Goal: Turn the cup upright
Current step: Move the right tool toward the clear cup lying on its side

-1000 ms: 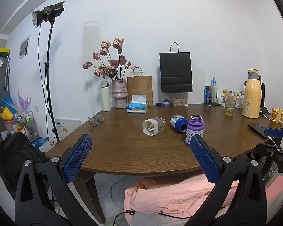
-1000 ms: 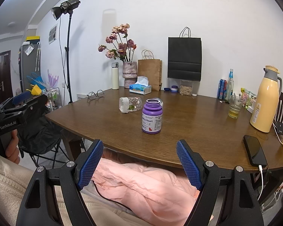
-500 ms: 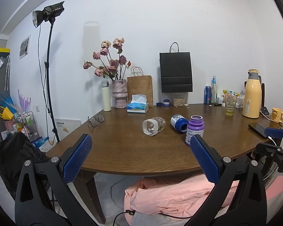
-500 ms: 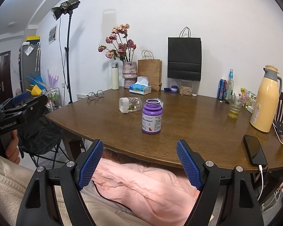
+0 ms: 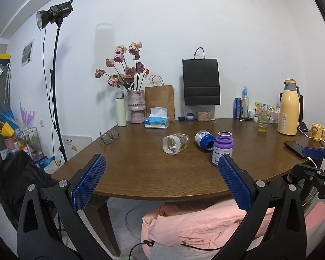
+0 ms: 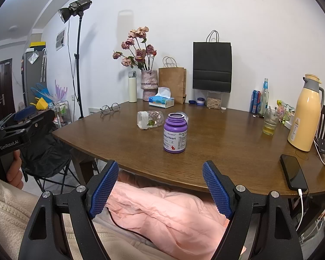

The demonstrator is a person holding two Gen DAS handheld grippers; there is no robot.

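Note:
A clear glass cup (image 5: 176,143) lies on its side on the brown table (image 5: 140,169), open end toward me; it also shows in the right wrist view (image 6: 150,119). A blue container (image 5: 204,140) lies on its side to its right. A purple bottle (image 5: 222,147) stands upright, lid off, also in the right wrist view (image 6: 175,136). My left gripper (image 5: 161,182) is open and empty, short of the table's near edge. My right gripper (image 6: 160,189) is open and empty, also in front of the table edge.
Glasses (image 5: 108,136), tissue box (image 5: 157,120), flower vase (image 5: 136,106), paper bags (image 5: 200,82), yellow thermos (image 5: 289,108), drinking glass (image 5: 262,122), mug (image 5: 318,131) and phone (image 6: 293,172) are on the table. Pink cloth (image 6: 162,212) lies below. A light stand (image 5: 54,91) is left.

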